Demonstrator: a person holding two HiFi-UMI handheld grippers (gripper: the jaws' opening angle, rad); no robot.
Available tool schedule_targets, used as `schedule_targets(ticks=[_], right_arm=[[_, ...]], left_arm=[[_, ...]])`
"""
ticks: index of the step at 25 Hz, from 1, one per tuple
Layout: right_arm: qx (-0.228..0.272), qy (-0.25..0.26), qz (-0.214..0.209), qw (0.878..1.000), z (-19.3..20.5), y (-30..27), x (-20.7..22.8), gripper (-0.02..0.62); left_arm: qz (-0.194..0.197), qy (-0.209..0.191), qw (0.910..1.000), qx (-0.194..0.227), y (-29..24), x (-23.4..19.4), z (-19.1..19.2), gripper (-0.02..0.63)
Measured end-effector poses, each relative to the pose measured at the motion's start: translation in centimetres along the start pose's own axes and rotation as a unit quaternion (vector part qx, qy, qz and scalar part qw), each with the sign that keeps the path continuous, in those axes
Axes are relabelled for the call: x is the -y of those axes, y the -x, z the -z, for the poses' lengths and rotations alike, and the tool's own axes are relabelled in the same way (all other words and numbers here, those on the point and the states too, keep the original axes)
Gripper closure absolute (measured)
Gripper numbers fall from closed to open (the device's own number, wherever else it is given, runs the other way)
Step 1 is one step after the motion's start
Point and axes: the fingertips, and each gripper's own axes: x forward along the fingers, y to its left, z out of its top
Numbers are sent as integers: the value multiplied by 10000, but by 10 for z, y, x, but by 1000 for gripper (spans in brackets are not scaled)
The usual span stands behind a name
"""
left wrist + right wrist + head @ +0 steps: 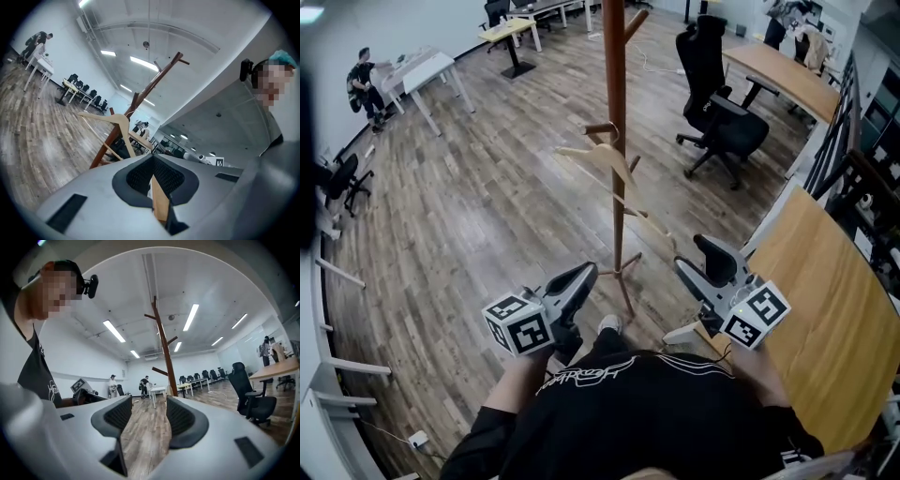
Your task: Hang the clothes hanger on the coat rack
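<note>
The brown wooden coat rack (615, 94) stands on the floor straight ahead of me. A pale wooden clothes hanger (605, 165) hangs by its hook from a short peg on the pole, tilted down to the right. Both grippers are below it, apart from hanger and pole. My left gripper (584, 275) is shut with nothing held; its view shows the hanger (117, 121) and the pole (140, 101) beyond its closed tips (152, 161). Right of the pole, my right gripper (694, 255) is open and empty, and in its own view the rack (164, 348) stands beyond the spread jaws (149, 411).
The rack's splayed feet (625, 277) reach toward my legs. A curved wooden table (825, 300) lies close on the right. A black office chair (722, 122) stands right of the rack, white tables (427, 75) and a person (364, 84) far left.
</note>
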Motion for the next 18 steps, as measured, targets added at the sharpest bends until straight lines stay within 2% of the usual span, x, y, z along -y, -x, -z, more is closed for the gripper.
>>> schedule_targets(ticks=[3,5,8,10,14,18], right_arm=[[72,-180,-387,9991,-4,15,-30,337],[127,-327,-547,9979,-5,20,-46,368],[265,-44,-164,9995,-9,30,-52,547],[222,59,1,9997,-10,38,-57,555],[-293,-34,-160,9994,-1,39,-95,555],[-568,-233,-321,9976,13,30,-151,555]], left_arm=[[38,-66,10000,49,15,21,8,599],[60,-106,9999,80,22,31,9,600],[254,-240,9992,175,28,46,3,599],[466,-338,9981,230,31,60,-1,599],[853,-572,9946,170,47,88,-7,599],[975,-552,9937,6,88,96,1,599]])
